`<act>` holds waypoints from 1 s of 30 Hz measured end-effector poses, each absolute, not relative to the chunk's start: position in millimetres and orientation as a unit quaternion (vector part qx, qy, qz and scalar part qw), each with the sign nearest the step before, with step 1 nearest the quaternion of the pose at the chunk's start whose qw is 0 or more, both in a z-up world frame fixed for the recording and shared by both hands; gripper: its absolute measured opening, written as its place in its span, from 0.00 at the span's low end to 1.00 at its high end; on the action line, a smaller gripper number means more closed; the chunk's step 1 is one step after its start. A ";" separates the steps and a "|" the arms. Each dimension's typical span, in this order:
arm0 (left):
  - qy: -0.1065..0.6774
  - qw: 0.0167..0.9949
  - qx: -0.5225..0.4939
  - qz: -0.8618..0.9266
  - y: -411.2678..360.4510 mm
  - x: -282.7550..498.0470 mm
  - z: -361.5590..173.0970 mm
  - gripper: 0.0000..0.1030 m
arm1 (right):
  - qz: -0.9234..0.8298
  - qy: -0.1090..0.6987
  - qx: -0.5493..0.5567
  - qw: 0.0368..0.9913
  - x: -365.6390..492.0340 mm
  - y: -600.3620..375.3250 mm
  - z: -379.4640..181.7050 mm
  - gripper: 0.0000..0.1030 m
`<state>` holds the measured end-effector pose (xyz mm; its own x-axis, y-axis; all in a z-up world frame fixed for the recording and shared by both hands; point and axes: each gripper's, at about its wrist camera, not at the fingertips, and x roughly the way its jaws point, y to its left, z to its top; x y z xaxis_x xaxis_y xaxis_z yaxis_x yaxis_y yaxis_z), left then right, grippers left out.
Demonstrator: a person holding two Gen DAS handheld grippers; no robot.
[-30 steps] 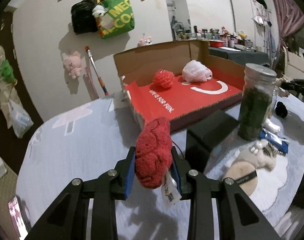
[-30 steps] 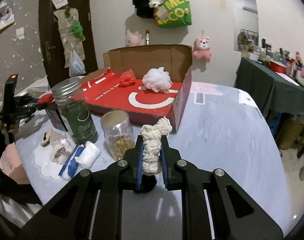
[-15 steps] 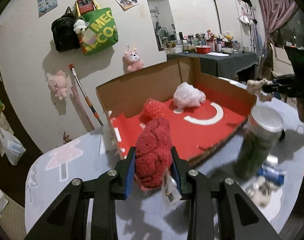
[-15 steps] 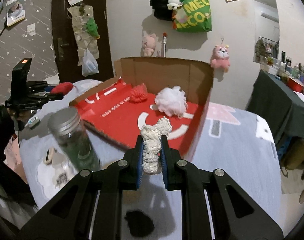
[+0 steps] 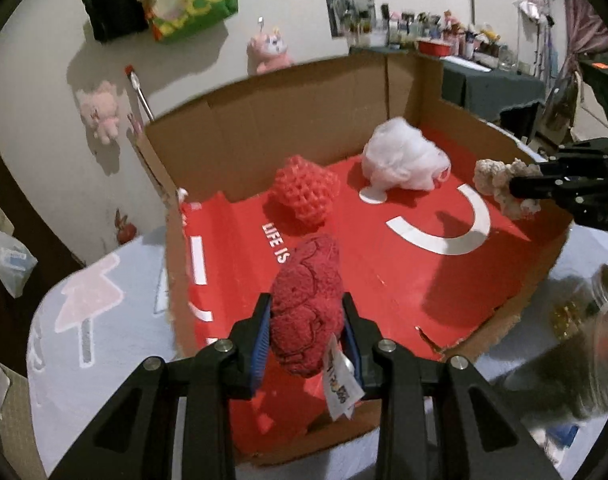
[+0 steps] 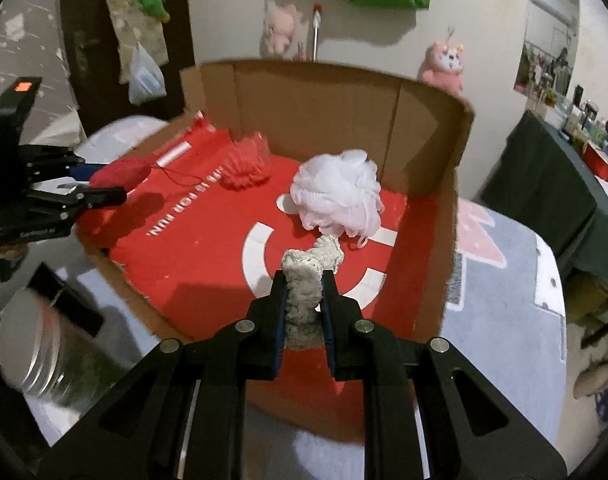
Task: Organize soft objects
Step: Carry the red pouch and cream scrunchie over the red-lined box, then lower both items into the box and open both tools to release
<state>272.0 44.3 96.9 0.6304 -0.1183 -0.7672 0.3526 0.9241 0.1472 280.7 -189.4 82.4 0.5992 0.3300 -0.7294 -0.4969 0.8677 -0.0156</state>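
Both tools have swung in over the box (image 5: 383, 92), left tool (image 5: 307, 330) clamped on red toy (image 5: 307, 304), right tool (image 6: 302, 308) on cream toy (image 6: 304, 292); release likely next.

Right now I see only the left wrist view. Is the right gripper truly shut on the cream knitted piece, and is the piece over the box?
Observer: Yes. The right wrist view shows the right gripper with both pads pressed on the cream knitted piece, above the floor of the cardboard box.
Operator: Does anything hang from my red toy?
Observer: A thin red thread trails from the red knitted toy in the left gripper.
Operator: What is beside the jar?
Observer: A dark flat block lies by the jar, outside the box.
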 end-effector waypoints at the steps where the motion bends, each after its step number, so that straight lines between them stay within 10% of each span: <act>1: 0.417 0.888 0.145 -0.130 43.0 276.5 94.0 0.33 | 0.226 0.389 -0.115 0.886 285.4 -186.1 80.3 0.15; 30: 0.487 0.851 0.179 -0.082 34.7 327.4 48.8 0.36 | 0.147 0.468 -0.180 0.852 341.5 -166.9 40.2 0.17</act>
